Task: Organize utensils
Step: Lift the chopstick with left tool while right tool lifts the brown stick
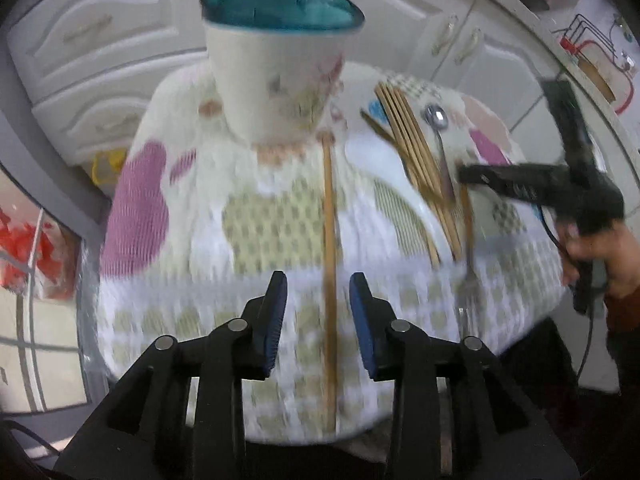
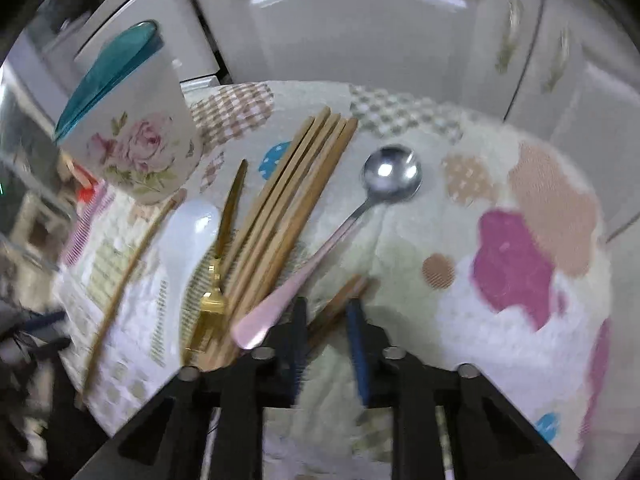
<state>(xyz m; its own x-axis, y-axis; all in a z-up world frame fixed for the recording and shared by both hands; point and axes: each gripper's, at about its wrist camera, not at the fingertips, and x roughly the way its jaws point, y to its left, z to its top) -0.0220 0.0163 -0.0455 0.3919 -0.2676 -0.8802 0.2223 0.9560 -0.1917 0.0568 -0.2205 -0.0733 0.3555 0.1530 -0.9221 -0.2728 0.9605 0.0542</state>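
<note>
A white floral cup (image 1: 276, 76) with a teal inside stands at the far side of a round table with a patterned cloth (image 1: 192, 280). A single wooden chopstick (image 1: 330, 240) lies between the tips of my open left gripper (image 1: 318, 308). To the right lie several chopsticks (image 2: 288, 208), a pink-handled metal spoon (image 2: 320, 256), a gold fork (image 2: 216, 276) and a white plastic spoon (image 2: 188, 236). My right gripper (image 2: 326, 320) is open with a loose chopstick (image 2: 340, 304) between its fingers. The cup also shows in the right wrist view (image 2: 132, 136).
White cabinet doors and drawers (image 1: 100, 52) stand behind the table. The right gripper and the hand holding it show in the left wrist view (image 1: 560, 188) at the table's right edge. A yellow object (image 1: 106, 166) sits low at the left.
</note>
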